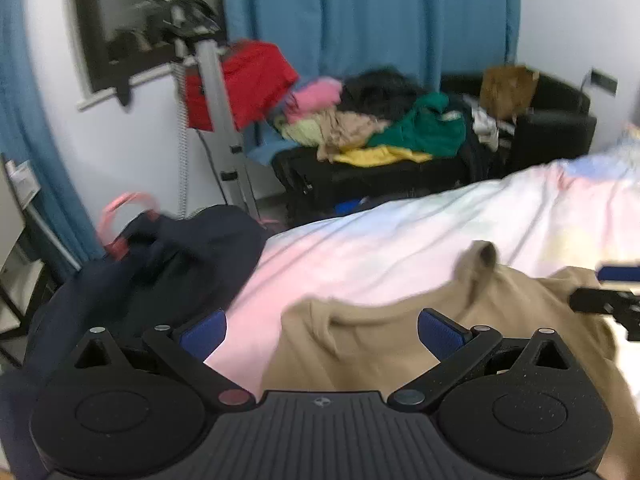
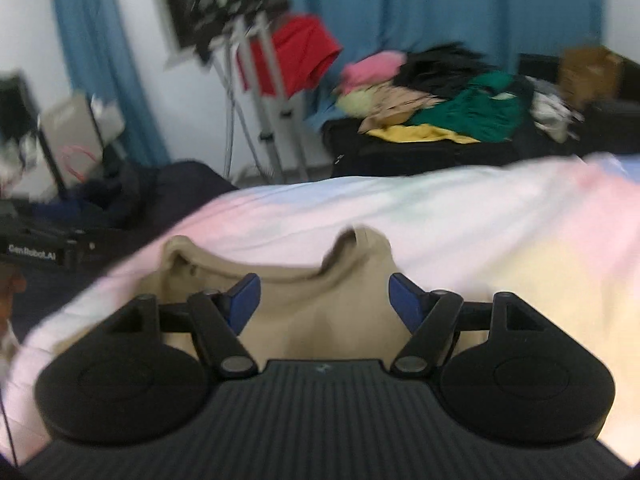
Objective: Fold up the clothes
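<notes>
Left wrist view has the left tongs (image 1: 322,330) standing wide, blue pads far apart and nothing pinched between them. Below and ahead of them lies the beige sweater (image 1: 384,344), spread on the bed (image 1: 400,240); its near left edge sits between the two pads, and the right pad hangs over the cloth while the left pad hangs over bare sheet and the dark garment (image 1: 168,264) heaped at the bed's left edge. A raised tuft of the sweater's far edge pokes up beyond the right pad. At the right border the tip of the right tongs (image 1: 612,292) shows, over the sweater's right side.

Right wrist view shows the right tongs (image 2: 325,300) also wide, holding nothing. The sweater (image 2: 320,320) fills the gap between the pads without my being able to say they touch it; its collar edge runs just past the fingertips, well short of the bed's far edge.

Beyond the sweater the pastel sheet (image 2: 460,216) lies open toward the far side and to the right. Past the bed stand a grey stand (image 1: 216,100) with a red cloth (image 1: 252,80), a black sofa piled with a clothes heap (image 1: 384,124), and blue curtains (image 1: 368,12).
</notes>
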Demonstrator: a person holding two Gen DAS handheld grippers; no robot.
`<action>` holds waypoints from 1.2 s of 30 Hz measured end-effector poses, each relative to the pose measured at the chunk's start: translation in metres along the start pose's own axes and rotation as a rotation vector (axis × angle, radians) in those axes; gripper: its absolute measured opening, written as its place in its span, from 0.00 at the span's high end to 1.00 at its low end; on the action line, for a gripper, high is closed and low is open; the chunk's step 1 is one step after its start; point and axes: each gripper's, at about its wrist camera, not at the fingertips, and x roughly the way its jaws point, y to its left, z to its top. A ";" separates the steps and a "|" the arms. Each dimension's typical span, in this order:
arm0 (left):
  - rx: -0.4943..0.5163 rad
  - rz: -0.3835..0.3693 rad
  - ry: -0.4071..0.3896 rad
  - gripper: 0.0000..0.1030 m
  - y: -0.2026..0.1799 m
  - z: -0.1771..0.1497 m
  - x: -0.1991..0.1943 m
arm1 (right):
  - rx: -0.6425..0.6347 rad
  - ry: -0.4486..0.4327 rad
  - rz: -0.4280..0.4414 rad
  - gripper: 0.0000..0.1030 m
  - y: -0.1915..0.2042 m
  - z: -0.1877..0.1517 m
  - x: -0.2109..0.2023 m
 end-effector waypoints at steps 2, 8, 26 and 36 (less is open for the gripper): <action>-0.028 0.008 -0.024 0.00 -0.004 -0.027 -0.039 | 0.048 -0.049 -0.009 0.30 -0.001 -0.024 -0.035; -0.113 0.022 -0.125 0.00 -0.028 -0.122 -0.162 | 0.038 -0.195 -0.002 0.30 0.011 -0.078 -0.137; -0.625 -0.162 0.010 0.07 0.023 -0.258 -0.128 | 0.195 -0.273 0.030 0.28 -0.044 -0.167 -0.208; -0.993 -0.128 -0.140 0.13 0.100 -0.253 -0.064 | 0.283 -0.227 0.040 0.28 -0.073 -0.166 -0.151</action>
